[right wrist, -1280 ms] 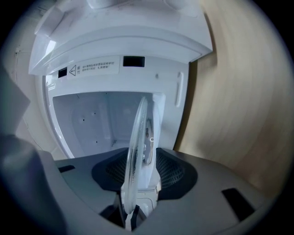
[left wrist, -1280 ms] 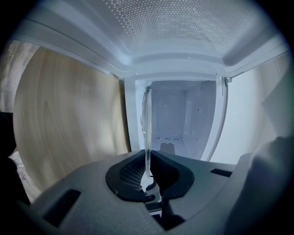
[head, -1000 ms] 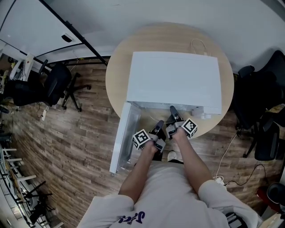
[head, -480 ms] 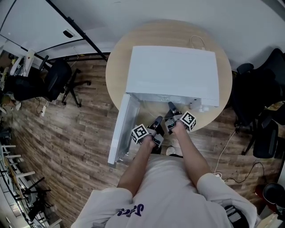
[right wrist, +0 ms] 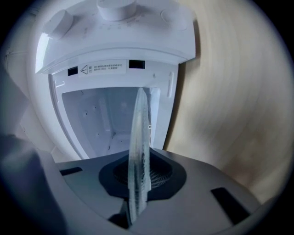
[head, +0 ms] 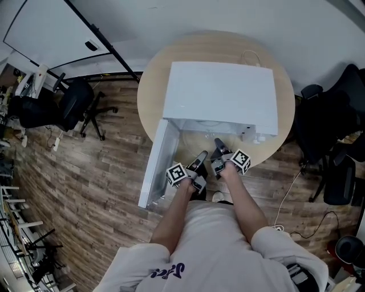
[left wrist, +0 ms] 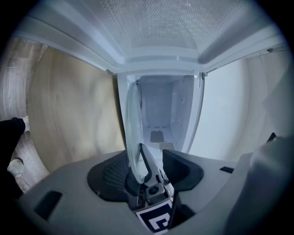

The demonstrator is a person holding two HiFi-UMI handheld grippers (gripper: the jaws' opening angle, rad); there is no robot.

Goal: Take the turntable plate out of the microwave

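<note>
Plate [right wrist: 140, 137], one: right claw [head: 217, 142] clamps it; left claw [head: 203, 154], jaws just opening, straddles its rim.

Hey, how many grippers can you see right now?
2: the left gripper, jaws just opened around the turntable plate, at the microwave mouth; the right gripper beside it, just closed on that plate.

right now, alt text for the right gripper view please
Edge-on glass turntable plate clamped in the right gripper, whose jaws have just been closing on it, held before the open white microwave. Its control knobs line the frame's top edge; the wooden table fills the right side.
</note>
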